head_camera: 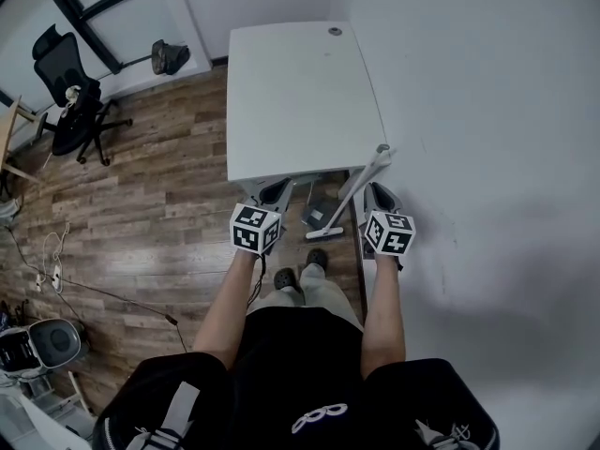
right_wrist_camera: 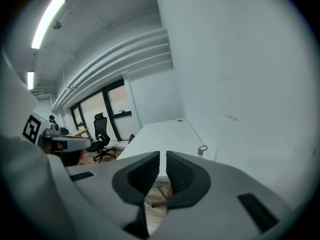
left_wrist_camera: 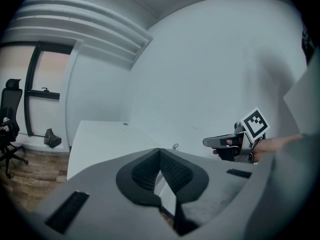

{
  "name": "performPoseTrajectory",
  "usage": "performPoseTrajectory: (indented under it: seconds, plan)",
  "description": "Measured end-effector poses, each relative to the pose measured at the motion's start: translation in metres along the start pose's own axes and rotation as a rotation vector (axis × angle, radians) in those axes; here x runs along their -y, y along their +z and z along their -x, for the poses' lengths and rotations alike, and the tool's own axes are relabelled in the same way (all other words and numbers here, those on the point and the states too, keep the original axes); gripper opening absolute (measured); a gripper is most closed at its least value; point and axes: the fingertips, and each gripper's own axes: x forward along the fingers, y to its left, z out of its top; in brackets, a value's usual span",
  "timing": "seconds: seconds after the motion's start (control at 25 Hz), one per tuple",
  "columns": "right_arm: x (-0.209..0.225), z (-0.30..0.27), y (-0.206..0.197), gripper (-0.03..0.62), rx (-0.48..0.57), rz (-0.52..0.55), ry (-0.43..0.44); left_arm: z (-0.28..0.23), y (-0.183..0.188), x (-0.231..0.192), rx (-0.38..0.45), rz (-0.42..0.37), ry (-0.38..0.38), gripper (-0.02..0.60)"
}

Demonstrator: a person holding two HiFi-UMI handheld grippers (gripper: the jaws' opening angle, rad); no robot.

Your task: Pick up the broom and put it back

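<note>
Holds both forearms out at about waist height, one tool in each hand, marker cubes facing up. Keeps the left gripper (left_wrist_camera: 159, 153) pressed together at the tips with nothing between the pads, probably because there is nothing to take hold of yet. Keeps the right gripper (right_wrist_camera: 163, 156) closed to a thin slit, likewise empty, and level with the left, as if carried in a resting posture on the way to the work. Stands with shoes (head_camera: 302, 268) on the wooden floor (head_camera: 159, 204), just short of the broom (head_camera: 350, 190). Leans there untouched, head down by the feet and capped handle tip up against the wall (head_camera: 487, 111), wedged in the narrow gap beside the white table (head_camera: 300, 101), a spot that props it upright without a hook. Sits next to a grey piece, perhaps a dustpan (head_camera: 314, 216), tucked under the table edge. Points the right tool nearest the handle, so likely suits that side for the first grasp. Farther off, an office chair (head_camera: 70, 92) by the window, well apart from all this.
</note>
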Motion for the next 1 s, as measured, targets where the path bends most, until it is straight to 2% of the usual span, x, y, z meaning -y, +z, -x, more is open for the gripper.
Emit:
performPoseTrajectory:
  seconds: [0.08, 0.16, 0.24, 0.68, 0.84, 1.0]
  plan:
    - [0.006, -0.004, -0.001, 0.039, -0.004, -0.001, 0.007, -0.007, -0.002, 0.004, -0.001, 0.005, -0.008, 0.011]
    - [0.009, -0.008, 0.000, 0.138, -0.011, -0.002, 0.021, -0.013, -0.002, 0.006, -0.003, 0.007, -0.016, 0.011]
    - [0.014, -0.013, 0.001, 0.164, -0.017, -0.006, 0.023, -0.020, -0.003, 0.009, -0.009, 0.006, -0.025, 0.011]
    - [0.052, -0.042, -0.014, 0.178, -0.058, -0.024, -0.026, -0.048, 0.001, 0.008, -0.005, -0.007, -0.032, 0.011]
    - [0.071, -0.059, -0.024, 0.178, -0.063, -0.001, -0.055, -0.061, -0.002, 0.002, 0.006, -0.020, -0.007, 0.011]
    - [0.083, -0.079, -0.028, 0.178, -0.074, 0.028, -0.088, -0.074, -0.004, -0.005, 0.004, 0.003, -0.008, 0.011]
